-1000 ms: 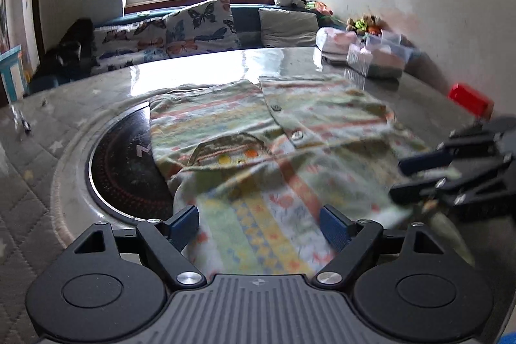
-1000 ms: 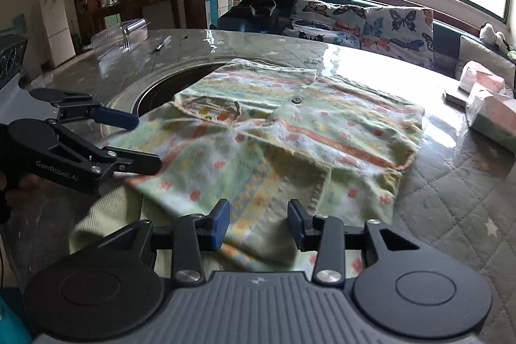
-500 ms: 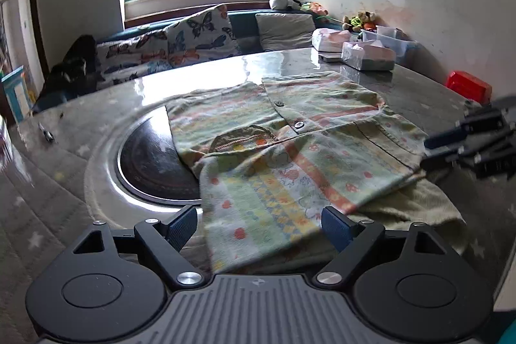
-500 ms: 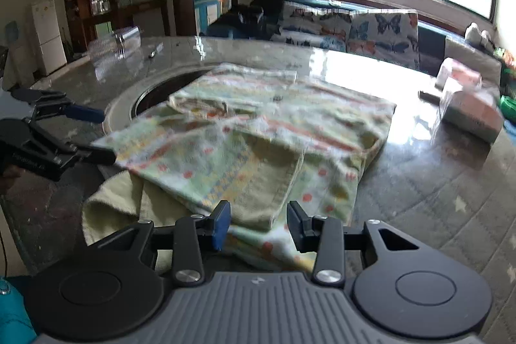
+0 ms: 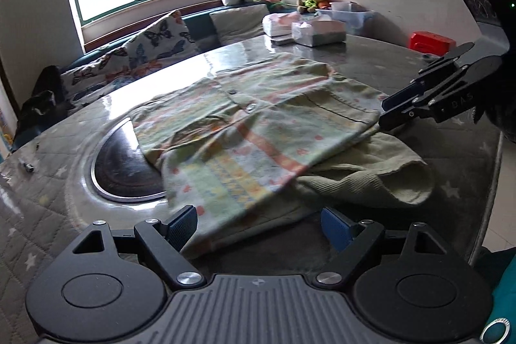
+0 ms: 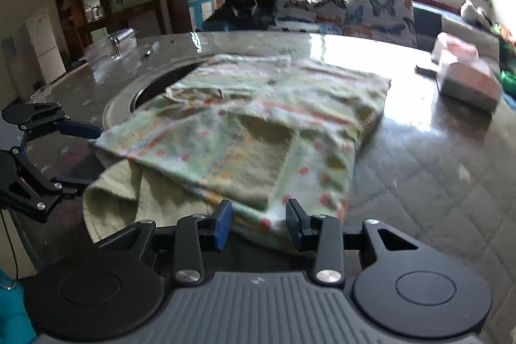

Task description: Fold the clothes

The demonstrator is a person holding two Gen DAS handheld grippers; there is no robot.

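Note:
A patterned green, orange and yellow shirt (image 5: 251,131) lies folded on the round table, partly over the dark inset disc; it also shows in the right wrist view (image 6: 258,131). A plain pale-green ribbed garment (image 5: 371,179) lies under its near edge, also seen in the right wrist view (image 6: 119,189). My left gripper (image 5: 258,224) is open and empty, just short of the shirt's near edge. My right gripper (image 6: 258,224) is open and empty at the shirt's near corner. Each gripper shows in the other's view: the right gripper (image 5: 396,108) and the left gripper (image 6: 77,153).
A dark round inset disc (image 5: 125,163) sits in the table centre. Tissue boxes (image 5: 317,29) and a clear bin (image 5: 350,15) stand at the far side, a red box (image 5: 430,42) near the wall. A clear container (image 6: 121,42) and pen (image 6: 151,49) lie far left. The table edge (image 5: 493,182) is close on the right.
Both grippers have pulled back from the shirt toward the table's near edge. The folded shirt has stayed lying on the table.

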